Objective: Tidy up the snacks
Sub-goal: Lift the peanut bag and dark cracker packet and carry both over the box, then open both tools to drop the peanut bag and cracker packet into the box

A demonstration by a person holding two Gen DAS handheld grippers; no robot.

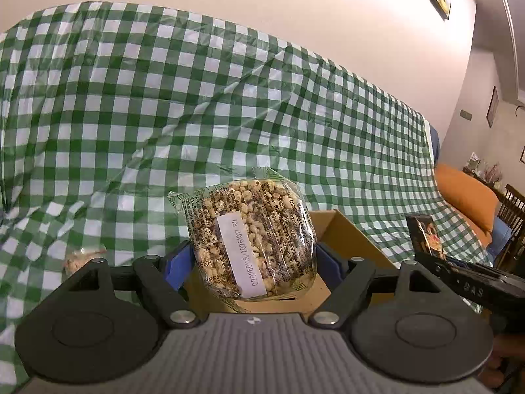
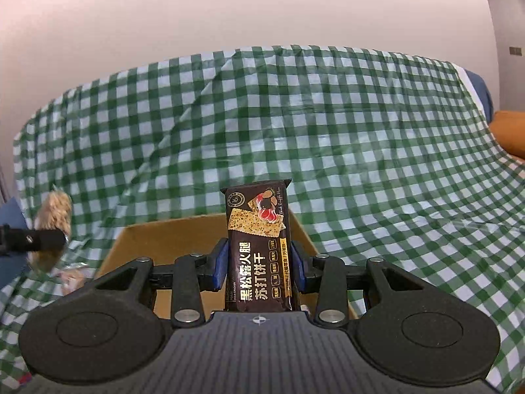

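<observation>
- The left gripper (image 1: 254, 256) clamped a clear puffed-grain snack pack (image 1: 251, 238) at lower centre of the frame, above the cardboard box (image 1: 347, 233).
- The right gripper (image 2: 259, 264) gripped a dark cracker packet (image 2: 257, 249) upright at lower centre, over that box on the green checked cloth (image 2: 328, 131).

Green-white checked cloth (image 2: 328, 124) fills mid frame, draped over sofa; cardboard box (image 2: 170, 233) sits on it, lower centre; small wrapped snack (image 2: 73, 277) lower left.

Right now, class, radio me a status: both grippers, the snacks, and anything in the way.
Left gripper shut on puffed grain cake pack. Right gripper shut on dark cracker packet. Both held above open cardboard box. Another snack lies left of box on checkered cloth.
</observation>
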